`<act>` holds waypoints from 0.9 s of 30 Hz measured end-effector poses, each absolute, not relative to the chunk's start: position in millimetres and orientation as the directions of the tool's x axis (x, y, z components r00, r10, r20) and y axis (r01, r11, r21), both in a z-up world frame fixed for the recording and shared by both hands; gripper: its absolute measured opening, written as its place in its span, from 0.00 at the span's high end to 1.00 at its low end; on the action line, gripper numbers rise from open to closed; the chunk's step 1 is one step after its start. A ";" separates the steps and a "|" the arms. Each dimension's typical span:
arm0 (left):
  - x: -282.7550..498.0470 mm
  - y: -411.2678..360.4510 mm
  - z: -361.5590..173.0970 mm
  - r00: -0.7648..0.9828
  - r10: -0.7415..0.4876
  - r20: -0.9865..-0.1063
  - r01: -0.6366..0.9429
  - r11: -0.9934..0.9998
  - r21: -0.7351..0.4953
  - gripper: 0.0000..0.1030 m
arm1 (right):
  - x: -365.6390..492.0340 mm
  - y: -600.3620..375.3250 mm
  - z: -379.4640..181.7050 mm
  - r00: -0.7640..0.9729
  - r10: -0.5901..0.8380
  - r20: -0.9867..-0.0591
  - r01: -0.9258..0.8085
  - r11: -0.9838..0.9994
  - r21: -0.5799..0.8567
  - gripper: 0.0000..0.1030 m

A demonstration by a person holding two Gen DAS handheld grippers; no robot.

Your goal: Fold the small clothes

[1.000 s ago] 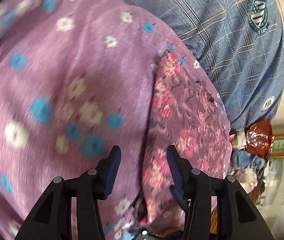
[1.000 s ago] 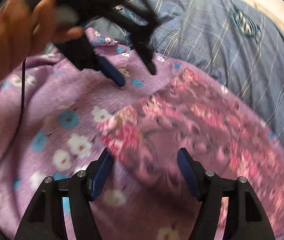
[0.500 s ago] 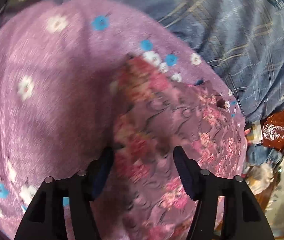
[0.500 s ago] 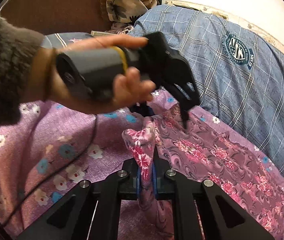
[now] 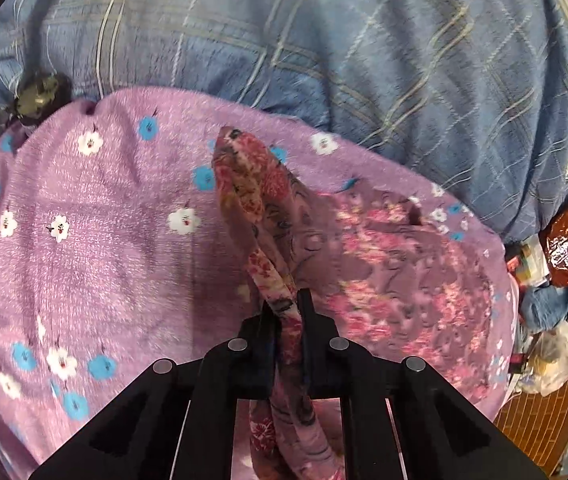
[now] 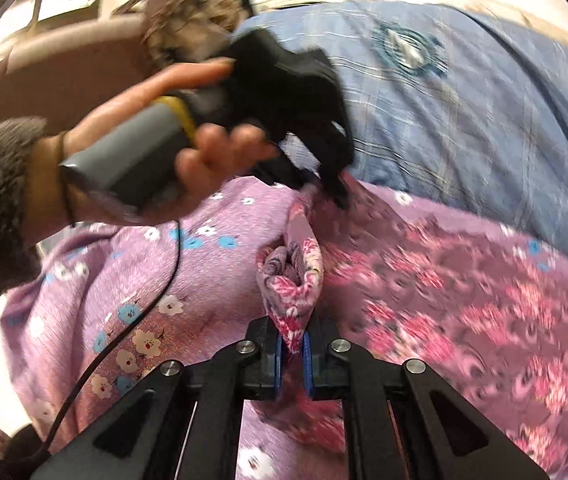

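A small garment [image 5: 383,256] of purple cloth with pink flowers lies on a lilac blanket [image 5: 84,240] with white and blue flowers. My left gripper [image 5: 287,312] is shut on one edge of the garment and lifts it into a ridge. My right gripper [image 6: 291,340] is shut on another bunched edge of the same garment [image 6: 463,312]. In the right wrist view the left gripper [image 6: 323,188], held in a hand, pinches the cloth farther up the same edge.
A blue checked bedcover [image 5: 363,48] lies beyond the blanket, also in the right wrist view [image 6: 463,92]. Bags and loose items [image 5: 563,264] sit off the right edge. A brown headboard [image 6: 64,68] and a patterned cloth [image 6: 192,12] stand behind. A black cable [image 6: 132,320] hangs over the blanket.
Both grippers were open over the garment a second ago. The right one closed on its edge first, then the left. Both now lift the pinched edge off the blanket.
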State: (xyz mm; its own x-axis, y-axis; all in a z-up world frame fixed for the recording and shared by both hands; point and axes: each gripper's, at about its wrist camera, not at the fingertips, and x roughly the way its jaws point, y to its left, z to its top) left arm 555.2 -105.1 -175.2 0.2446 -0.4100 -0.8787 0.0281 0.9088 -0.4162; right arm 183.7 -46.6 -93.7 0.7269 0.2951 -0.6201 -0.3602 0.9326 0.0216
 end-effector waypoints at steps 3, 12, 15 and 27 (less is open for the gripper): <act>545.6 -118.0 -150.8 0.259 -0.408 -0.875 0.044 0.910 -0.412 0.93 | 181.3 -76.8 -88.9 0.721 0.312 -0.619 -0.308 0.944 0.116 0.93; 525.4 -198.0 -105.0 0.281 -0.392 -0.876 0.130 0.920 -0.370 0.93 | 159.3 -156.6 -70.6 0.753 0.342 -0.563 -0.203 0.934 0.295 0.94; 522.0 -234.2 -100.7 0.271 -0.394 -0.878 0.161 0.918 -0.362 0.93 | 148.3 -189.1 -64.6 0.775 0.329 -0.540 -0.159 0.928 0.337 0.94; 523.8 -404.4 -146.5 0.197 -0.318 -0.928 0.270 0.927 -0.260 0.95 | 107.9 -318.0 -93.6 0.813 0.267 -0.518 0.061 0.845 0.532 0.94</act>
